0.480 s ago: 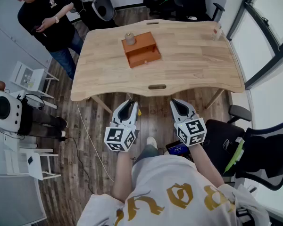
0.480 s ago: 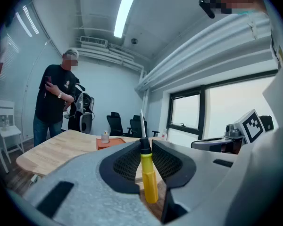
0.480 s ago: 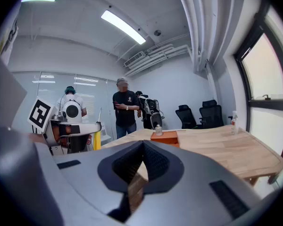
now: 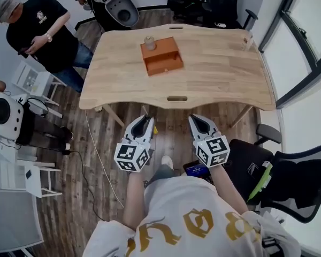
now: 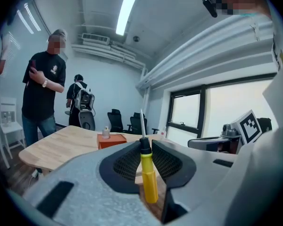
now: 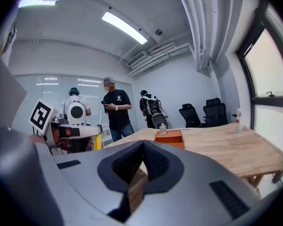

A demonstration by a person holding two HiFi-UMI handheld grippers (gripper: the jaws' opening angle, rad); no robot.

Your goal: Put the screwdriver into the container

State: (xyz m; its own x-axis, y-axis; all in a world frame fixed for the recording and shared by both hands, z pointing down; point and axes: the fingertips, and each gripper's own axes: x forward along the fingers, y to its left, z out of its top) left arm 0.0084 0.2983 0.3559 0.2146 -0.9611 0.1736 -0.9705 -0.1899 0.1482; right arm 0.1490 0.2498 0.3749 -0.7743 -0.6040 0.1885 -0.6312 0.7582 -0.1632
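Note:
My left gripper (image 4: 145, 118) hangs below the table's near edge, shut on a yellow-handled screwdriver (image 5: 147, 178). The handle stands between the pads, its black collar and metal shaft pointing up and forward. A bit of yellow shows beside the jaws in the head view as the screwdriver (image 4: 155, 127). The orange container (image 4: 163, 58) sits on the far half of the wooden table (image 4: 219, 74), with a small bottle (image 4: 148, 43) in its left part. The container (image 5: 112, 140) lies well ahead of the left gripper. My right gripper (image 4: 196, 118) is level with the left one, shut and empty.
A person in black (image 4: 40, 33) stands at the table's left end beside white stools (image 4: 32, 79). Office chairs (image 4: 216, 1) line the far side and another chair (image 4: 289, 175) is at my right. A white robot-like unit (image 4: 5, 116) and floor cables (image 4: 96, 154) are on the left.
The head view has shifted slightly and the person at the left appears lower in frame. Both grippers hold about the same place before the table edge, the screwdriver still gripped.

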